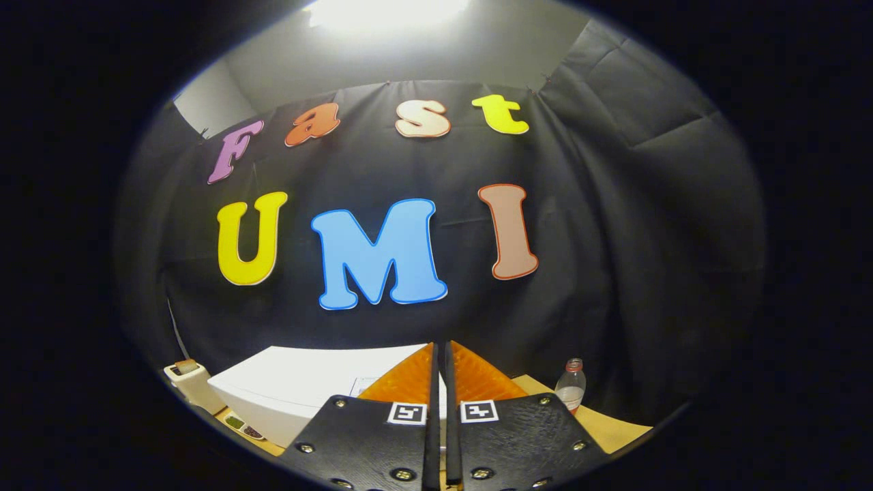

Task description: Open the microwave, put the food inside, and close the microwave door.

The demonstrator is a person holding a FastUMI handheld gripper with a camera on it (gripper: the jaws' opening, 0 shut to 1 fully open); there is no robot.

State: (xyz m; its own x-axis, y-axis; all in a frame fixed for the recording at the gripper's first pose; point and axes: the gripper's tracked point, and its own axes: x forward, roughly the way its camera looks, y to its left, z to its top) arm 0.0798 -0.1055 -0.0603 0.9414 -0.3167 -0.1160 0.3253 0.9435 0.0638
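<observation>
Hand-held gripper (440,354): fingers drawn together with a thin gap between them, nothing held; raised above the tabletop (607,426), pointing at the cloth wall (614,239). Microwave (300,389): white, directly beyond and below the fingers, its top facing up; whether the door was open could not be told. Toaster (185,378): pale, just left of the microwave. Dish (242,426): small, with dark contents, before the microwave's left corner. Bottle (571,389): clear, upright, right of the fingers.
</observation>
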